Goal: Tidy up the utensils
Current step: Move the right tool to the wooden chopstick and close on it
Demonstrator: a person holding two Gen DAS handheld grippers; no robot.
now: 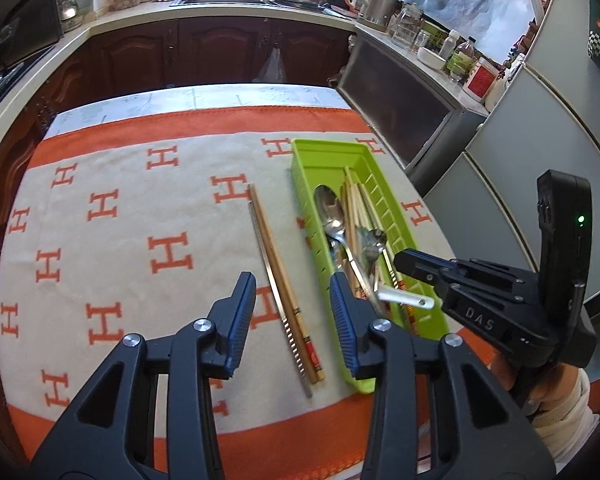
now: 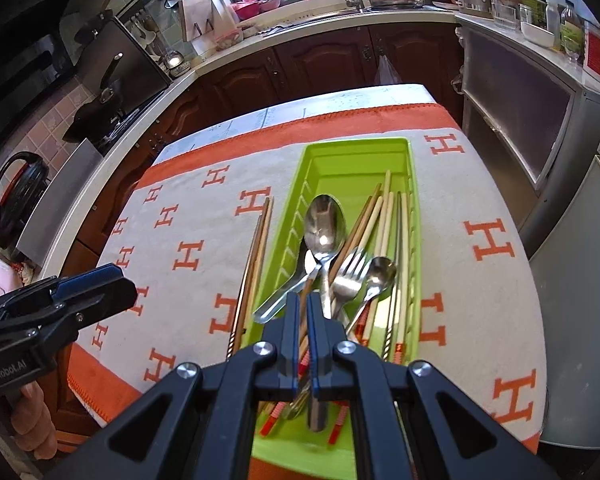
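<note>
In the left wrist view, the left gripper (image 1: 292, 320) is held with its jaws apart above a pair of chopsticks (image 1: 284, 280) lying on the cloth-covered bench (image 1: 140, 208), just beside a green tray (image 1: 376, 200) of cutlery. In the right wrist view, the right gripper (image 2: 302, 316) is seen over the tray (image 2: 414, 216), its jaws nearly together; whether anything is clamped cannot be told.

Black claw (image 1: 292, 320), blue ribbed pads (image 1: 242, 320), silver screws, cream sleeve (image 1: 572, 416)
</note>
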